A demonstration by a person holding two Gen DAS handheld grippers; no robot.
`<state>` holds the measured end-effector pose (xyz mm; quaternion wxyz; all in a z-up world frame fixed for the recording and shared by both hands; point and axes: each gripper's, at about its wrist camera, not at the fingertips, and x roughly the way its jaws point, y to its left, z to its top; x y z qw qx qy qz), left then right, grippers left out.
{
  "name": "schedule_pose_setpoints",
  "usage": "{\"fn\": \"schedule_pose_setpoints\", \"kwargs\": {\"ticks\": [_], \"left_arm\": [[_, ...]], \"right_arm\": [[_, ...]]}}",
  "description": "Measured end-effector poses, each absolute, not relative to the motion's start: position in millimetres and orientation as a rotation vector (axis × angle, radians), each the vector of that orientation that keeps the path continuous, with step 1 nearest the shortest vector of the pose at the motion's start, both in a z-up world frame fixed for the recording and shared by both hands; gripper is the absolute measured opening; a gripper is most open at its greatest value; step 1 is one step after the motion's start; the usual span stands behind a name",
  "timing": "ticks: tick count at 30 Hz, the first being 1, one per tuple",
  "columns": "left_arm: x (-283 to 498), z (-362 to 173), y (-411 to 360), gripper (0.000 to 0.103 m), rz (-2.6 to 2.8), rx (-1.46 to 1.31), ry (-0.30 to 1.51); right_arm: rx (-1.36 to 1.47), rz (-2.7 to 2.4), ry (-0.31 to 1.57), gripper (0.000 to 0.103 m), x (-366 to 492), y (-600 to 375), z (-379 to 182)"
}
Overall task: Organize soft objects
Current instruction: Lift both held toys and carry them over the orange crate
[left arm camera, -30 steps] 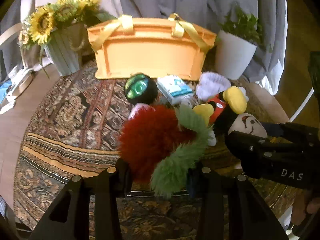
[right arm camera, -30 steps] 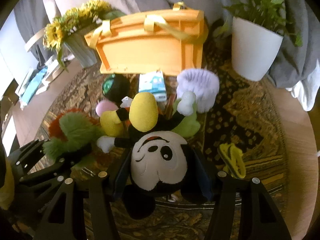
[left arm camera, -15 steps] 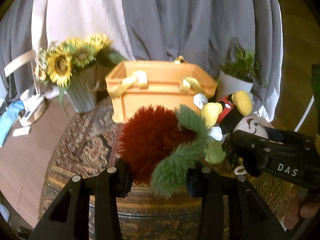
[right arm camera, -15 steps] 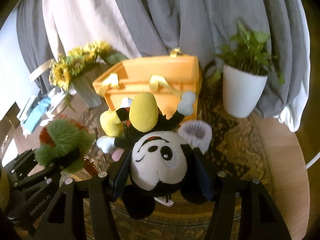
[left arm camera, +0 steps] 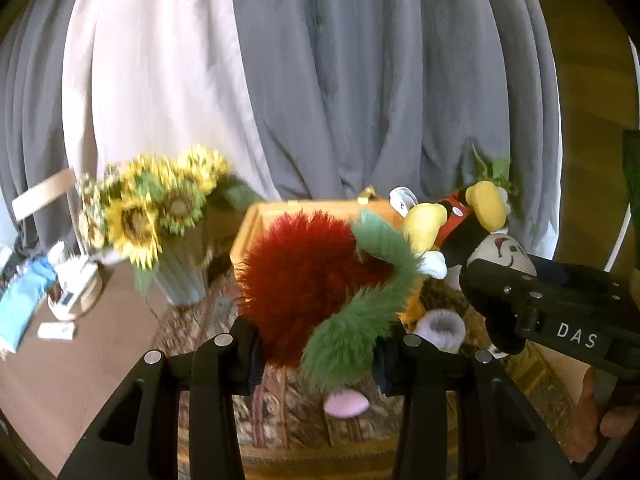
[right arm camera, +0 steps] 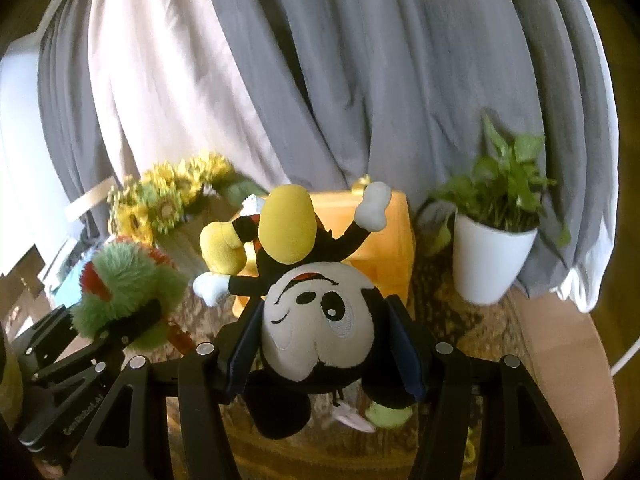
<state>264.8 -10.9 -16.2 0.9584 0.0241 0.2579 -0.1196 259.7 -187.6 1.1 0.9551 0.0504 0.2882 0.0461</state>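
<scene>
My left gripper (left arm camera: pixel 320 356) is shut on a fluffy red and green plush (left arm camera: pixel 308 276) and holds it up in the air; it also shows in the right wrist view (right arm camera: pixel 128 296). My right gripper (right arm camera: pixel 324 344) is shut on the head of a Mickey Mouse plush (right arm camera: pixel 320 320), which hangs upside down with its yellow shoes up; it also shows in the left wrist view (left arm camera: pixel 472 220). The orange basket (right arm camera: pixel 384 248) with yellow ribbon handles stands behind both toys, mostly hidden (left arm camera: pixel 256 220). A small lilac soft item (left arm camera: pixel 440 328) and a pink piece (left arm camera: pixel 346 404) lie on the patterned rug below.
A vase of sunflowers (left arm camera: pixel 160 216) stands left of the basket, and a white potted plant (right arm camera: pixel 492 256) stands right of it. Grey and white curtains hang behind. The round table has a patterned cloth (right arm camera: pixel 480 344). Small items lie on a wooden surface at left (left arm camera: pixel 60 300).
Both grippers have risen well above the table with their plush toys; the basket, the table and the other items have dropped lower in both views.
</scene>
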Motion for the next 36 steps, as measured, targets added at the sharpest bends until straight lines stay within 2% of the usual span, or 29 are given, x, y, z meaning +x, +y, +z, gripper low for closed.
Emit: {"fn": "schedule_pose_setpoints", "kwargs": {"ticks": [19,36], "left_arm": [[344.0,39.3,-10.2,0.041,-0.262,0.117,0.391],[429.2,32.3,-29.6,0.042,-0.266,0.145,0.435]], "right_arm": [[0.069,0.064,0.501,0.061,334.6,-178.1,50.4],[0.039,0.127,0.639,0.061,434.6,-187.6,27.6]]}}
